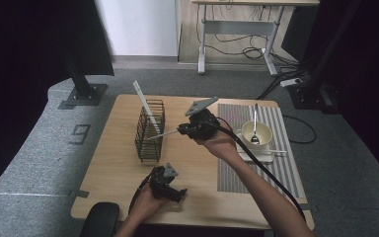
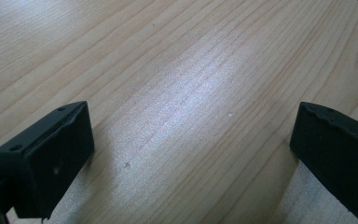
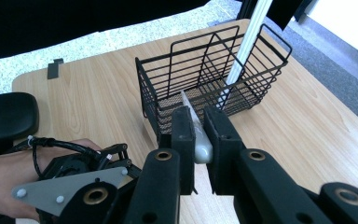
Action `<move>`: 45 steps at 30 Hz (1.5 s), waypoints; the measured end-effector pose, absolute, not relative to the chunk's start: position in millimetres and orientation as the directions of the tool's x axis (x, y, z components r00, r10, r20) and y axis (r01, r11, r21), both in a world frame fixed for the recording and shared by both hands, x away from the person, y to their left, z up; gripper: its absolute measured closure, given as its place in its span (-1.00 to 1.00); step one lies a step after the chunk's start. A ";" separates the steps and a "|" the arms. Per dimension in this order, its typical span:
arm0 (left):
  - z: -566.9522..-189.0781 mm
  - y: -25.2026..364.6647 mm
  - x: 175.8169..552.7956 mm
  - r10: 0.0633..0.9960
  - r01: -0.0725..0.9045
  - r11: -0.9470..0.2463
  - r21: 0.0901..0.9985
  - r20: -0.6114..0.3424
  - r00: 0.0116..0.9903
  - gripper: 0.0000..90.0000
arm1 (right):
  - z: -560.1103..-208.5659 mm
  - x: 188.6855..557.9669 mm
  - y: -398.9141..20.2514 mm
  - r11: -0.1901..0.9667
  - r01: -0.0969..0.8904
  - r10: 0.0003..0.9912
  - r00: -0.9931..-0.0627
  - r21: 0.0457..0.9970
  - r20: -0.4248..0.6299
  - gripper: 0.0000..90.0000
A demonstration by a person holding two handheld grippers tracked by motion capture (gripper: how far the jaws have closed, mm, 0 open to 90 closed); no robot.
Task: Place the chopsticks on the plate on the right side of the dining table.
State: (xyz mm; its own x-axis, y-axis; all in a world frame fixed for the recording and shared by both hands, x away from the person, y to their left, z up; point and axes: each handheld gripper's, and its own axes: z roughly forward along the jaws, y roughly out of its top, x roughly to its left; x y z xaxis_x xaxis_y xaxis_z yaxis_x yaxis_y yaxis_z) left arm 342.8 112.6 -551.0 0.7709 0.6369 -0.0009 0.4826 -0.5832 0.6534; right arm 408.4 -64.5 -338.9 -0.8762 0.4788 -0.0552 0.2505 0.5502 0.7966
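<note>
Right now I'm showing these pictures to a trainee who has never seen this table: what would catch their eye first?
The black wire basket at the table's left middle, with a white utensil leaning out of it. Beside it the right gripper is shut on a second white utensil, its tip pointing at the basket. At right, a pale bowl with a spoon sits on a striped mat.

A striped mat [image 1: 271,148] lies on the right half of the table [image 1: 118,173]. On it sits a white tray [image 1: 249,155], holding a cream bowl [image 1: 262,129] with a spoon [image 1: 254,129] standing in it. Beyond the table, a desk frame [image 1: 237,37] stands over tangled cables [image 1: 256,52] on grey carpet [image 1: 29,163].
</note>
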 end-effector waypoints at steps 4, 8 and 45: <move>-551.1 112.5 342.8 0.637 0.482 -0.583 0.654 0.000 0.771 -1.00 | -334.2 406.6 -70.8 0.544 0.244 0.477 -0.877 0.803 -0.056 0.83; -551.1 112.6 342.6 0.637 0.482 -0.583 0.654 -0.001 0.771 -1.00 | -327.6 405.2 -80.0 0.529 0.249 0.485 -0.873 0.811 -0.048 0.82; -546.9 113.6 343.5 0.619 0.475 -0.601 0.642 -0.001 0.785 -0.86 | -285.3 385.3 -150.1 0.454 0.247 0.545 -0.837 0.856 -0.047 0.83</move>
State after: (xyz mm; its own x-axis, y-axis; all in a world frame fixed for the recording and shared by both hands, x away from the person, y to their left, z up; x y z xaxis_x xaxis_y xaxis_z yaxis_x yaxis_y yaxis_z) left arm 343.5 113.6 -546.9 0.7852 0.6192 -0.0011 0.4751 -0.6014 0.6424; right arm 385.3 -150.1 -285.3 -0.8373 0.5448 -0.0472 0.2471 0.4539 0.8561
